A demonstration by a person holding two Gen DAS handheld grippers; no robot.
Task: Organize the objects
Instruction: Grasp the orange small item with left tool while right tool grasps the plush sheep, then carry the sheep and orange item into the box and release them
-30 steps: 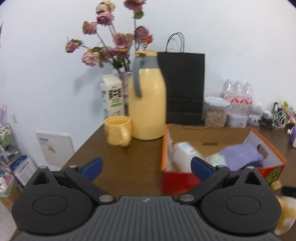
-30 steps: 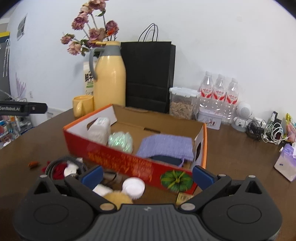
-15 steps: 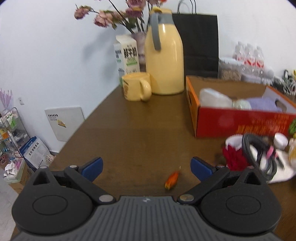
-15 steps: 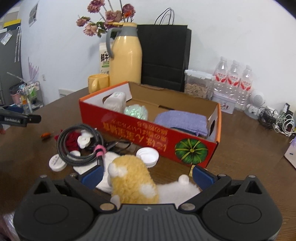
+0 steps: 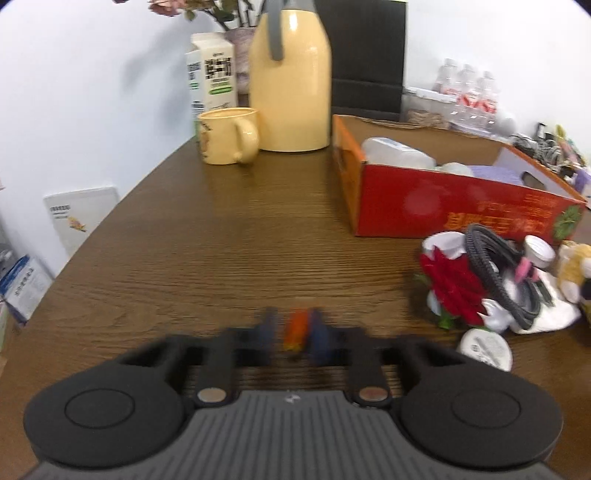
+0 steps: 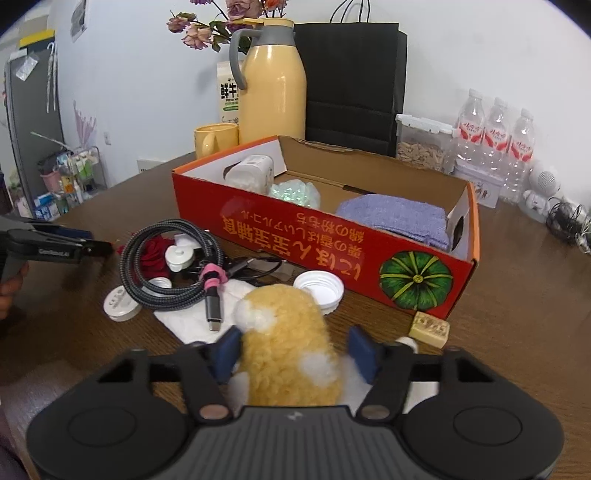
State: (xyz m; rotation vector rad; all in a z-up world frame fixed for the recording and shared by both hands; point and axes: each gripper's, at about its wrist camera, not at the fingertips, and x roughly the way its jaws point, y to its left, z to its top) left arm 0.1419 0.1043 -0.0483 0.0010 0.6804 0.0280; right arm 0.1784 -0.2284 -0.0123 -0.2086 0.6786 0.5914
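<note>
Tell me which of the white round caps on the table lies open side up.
The cap beside the red box, just beyond the plush toy. Its hollow ribbed inside faces up; the others show closed tops.

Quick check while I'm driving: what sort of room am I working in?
Probably an office break area or a lived-in room: a wooden table against a white wall, with a yellow thermos jug, bottled water and a black paper bag.

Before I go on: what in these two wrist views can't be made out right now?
- Small orange object between the left hand-held gripper fingers: motion-blurred in the left wrist view, identity unclear.
- Plush toy: its lower part is hidden behind the right hand-held gripper, whose jaws are closing around it; pad contact unclear.
- Red box contents: partly hidden by its front wall.
- Flowers: cut off by the top edge, left wrist view.
</note>
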